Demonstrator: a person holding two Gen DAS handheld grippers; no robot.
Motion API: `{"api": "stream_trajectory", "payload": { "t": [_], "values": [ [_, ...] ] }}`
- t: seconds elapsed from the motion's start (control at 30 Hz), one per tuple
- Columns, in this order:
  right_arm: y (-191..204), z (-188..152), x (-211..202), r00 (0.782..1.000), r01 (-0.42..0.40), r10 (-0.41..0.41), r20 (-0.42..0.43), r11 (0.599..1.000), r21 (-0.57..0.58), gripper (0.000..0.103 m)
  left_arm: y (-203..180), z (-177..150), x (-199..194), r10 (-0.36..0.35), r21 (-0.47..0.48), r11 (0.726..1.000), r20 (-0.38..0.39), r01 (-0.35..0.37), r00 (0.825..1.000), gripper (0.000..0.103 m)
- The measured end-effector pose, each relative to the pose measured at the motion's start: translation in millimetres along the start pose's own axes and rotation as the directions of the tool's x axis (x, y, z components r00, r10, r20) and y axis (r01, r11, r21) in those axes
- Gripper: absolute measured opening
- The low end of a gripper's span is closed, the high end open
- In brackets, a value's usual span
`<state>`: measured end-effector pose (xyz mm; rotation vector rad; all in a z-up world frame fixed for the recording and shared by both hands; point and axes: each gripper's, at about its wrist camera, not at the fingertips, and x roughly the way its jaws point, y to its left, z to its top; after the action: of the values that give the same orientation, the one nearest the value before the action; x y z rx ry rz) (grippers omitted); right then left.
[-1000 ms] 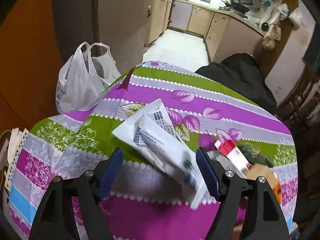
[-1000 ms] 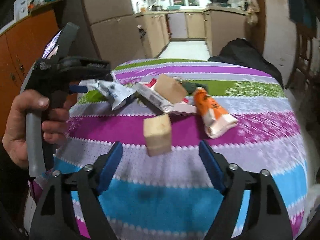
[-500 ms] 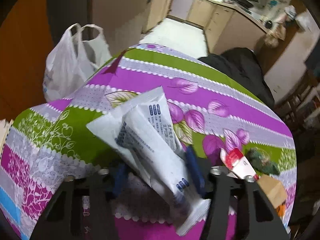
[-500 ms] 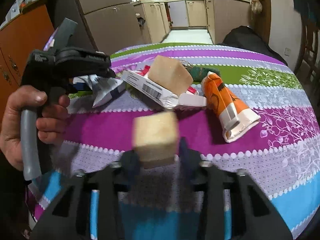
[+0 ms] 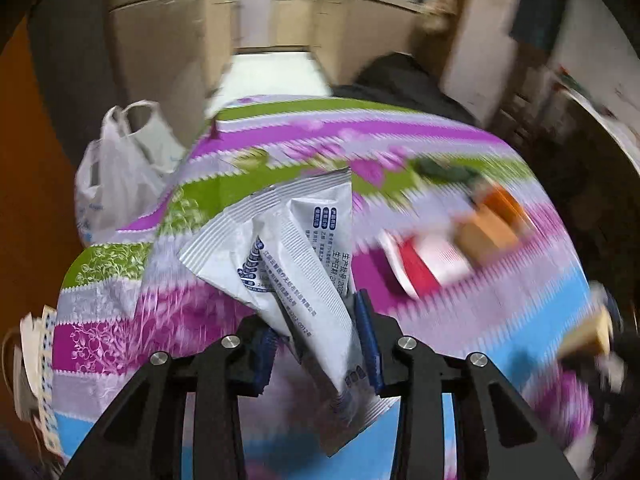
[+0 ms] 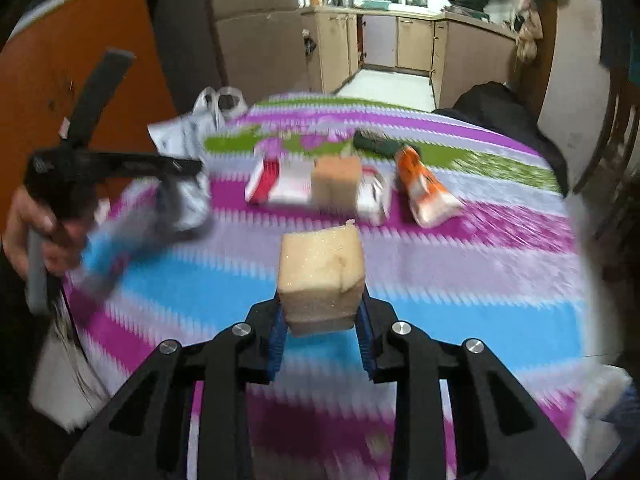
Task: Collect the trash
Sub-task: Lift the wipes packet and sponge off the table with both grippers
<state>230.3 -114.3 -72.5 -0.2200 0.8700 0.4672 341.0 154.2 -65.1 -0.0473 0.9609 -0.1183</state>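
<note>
Gripping low, the left gripper (image 5: 316,344) has just closed on the white foil wrapper (image 5: 296,256): light, slippery. The right gripper (image 6: 320,336) pinches the soft sponge block (image 6: 322,276) at its base.

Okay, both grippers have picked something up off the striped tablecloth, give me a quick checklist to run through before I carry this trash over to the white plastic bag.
1. Left gripper clamped on the white printed foil wrapper: ok; jaws have just been closing.
2. Right gripper clamped on the beige sponge cube: ok, pads press its sides.
3. Both items lifted off the striped tablecloth: ok.
4. White plastic bag mouth open: cannot tell, only handles stand up.
5. Trash left behind: not ok; red and white carton, orange pouch, second sponge block remain.
</note>
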Motion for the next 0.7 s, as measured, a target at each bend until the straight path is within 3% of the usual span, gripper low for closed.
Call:
{"api": "stream_trajectory", "payload": {
  "t": [0.07,0.13,0.27,0.33,0.4,0.47,0.5,0.53,0.6,0.7],
  "values": [
    [-0.3,-19.8,-11.6,0.995,0.067,-0.071,-0.077,0.997,-0.043,0.029,-6.0,-24.1,-18.3,-0.056,0.115,0.992,-0.023,0.058,0.998,0.038],
    [-1.2,-34.1,-19.5,0.981,0.119,-0.128,-0.147,0.99,-0.07,0.029,-15.6,-43.2,-27.9,-0.067,0.212,0.974,-0.054,0.077,0.996,0.038],
    [-3.1,-48.8,-5.7,0.959,0.128,-0.147,-0.242,0.987,-0.093,0.029,-35.2,-67.9,-27.9,-0.083,0.342,0.933,-0.1,0.112,0.992,0.04],
    [-6.8,-51.9,11.8,0.953,0.129,-0.144,-0.265,0.989,-0.073,0.029,-40.8,-72.8,-20.2,-0.058,0.352,0.932,-0.099,0.09,0.993,0.041],
    [-9.7,-53.5,21.1,0.958,0.125,-0.134,-0.255,0.991,-0.051,0.032,-42.9,-72.6,-11.6,-0.046,0.327,0.942,-0.097,0.075,0.994,0.046],
    [-16.0,-56.5,17.5,0.971,0.108,-0.107,-0.214,0.994,-0.008,0.042,-45.7,-70.6,-7.0,-0.022,0.306,0.951,-0.086,0.048,0.996,0.051],
    [-19.8,-57.4,15.3,0.976,0.104,-0.099,-0.192,0.994,0.017,0.061,-47.1,-71.2,-7.2,-0.007,0.302,0.953,-0.07,0.028,0.998,0.053],
    [-22.3,-57.0,12.5,0.98,0.11,-0.104,-0.17,0.994,0.028,0.072,-49.0,-71.2,-8.7,0.005,0.305,0.952,-0.054,0.012,0.999,0.054],
    [-24.7,-61.0,0.4,0.989,0.109,-0.105,-0.106,0.993,0.035,0.072,-49.8,-75.7,-19.6,-0.015,0.311,0.95,-0.019,0.02,1.0,0.065],
    [-31.0,-66.8,-4.8,0.993,0.107,-0.102,-0.067,0.99,0.088,0.072,-50.0,-80.9,-32.3,-0.034,0.312,0.95,0.023,0.025,0.999,0.07]
  ]
}}
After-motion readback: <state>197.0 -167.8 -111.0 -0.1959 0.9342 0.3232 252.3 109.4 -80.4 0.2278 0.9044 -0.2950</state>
